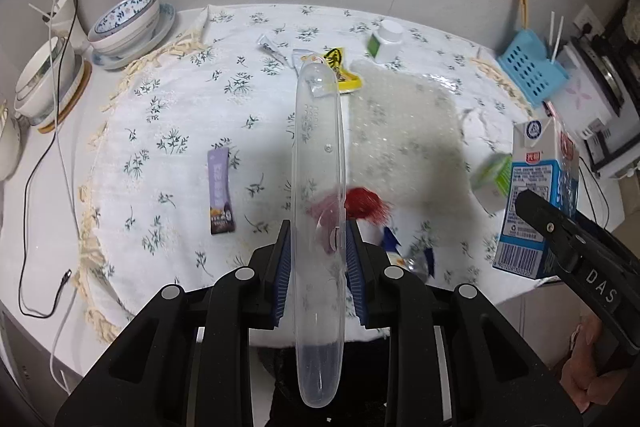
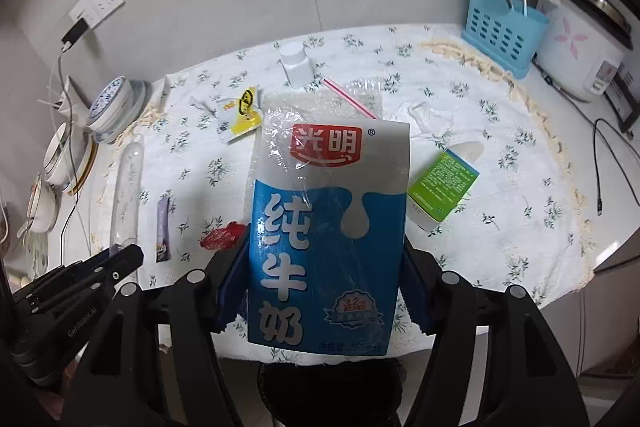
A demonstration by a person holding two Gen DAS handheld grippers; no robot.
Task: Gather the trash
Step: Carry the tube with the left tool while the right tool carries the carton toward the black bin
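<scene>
Partly, milk carton (image 2: pixel 326 227) hides table (image 2: pixel 520 227), right tool (image 2: pixel 320 291) clamped.

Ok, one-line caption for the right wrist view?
Right tool shut on a blue-and-white milk carton, lifted above the floral tablecloth strewn with wrappers.

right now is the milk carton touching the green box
Apart: the right wrist view shows tablecloth between the lifted milk carton, held in the right gripper, and the green box.

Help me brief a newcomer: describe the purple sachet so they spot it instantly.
Start at the floral tablecloth. On its left half, left of the red wrapper, lies the purple sachet, flat and alone. It is the only narrow purple strip, dark at its near end.
</scene>
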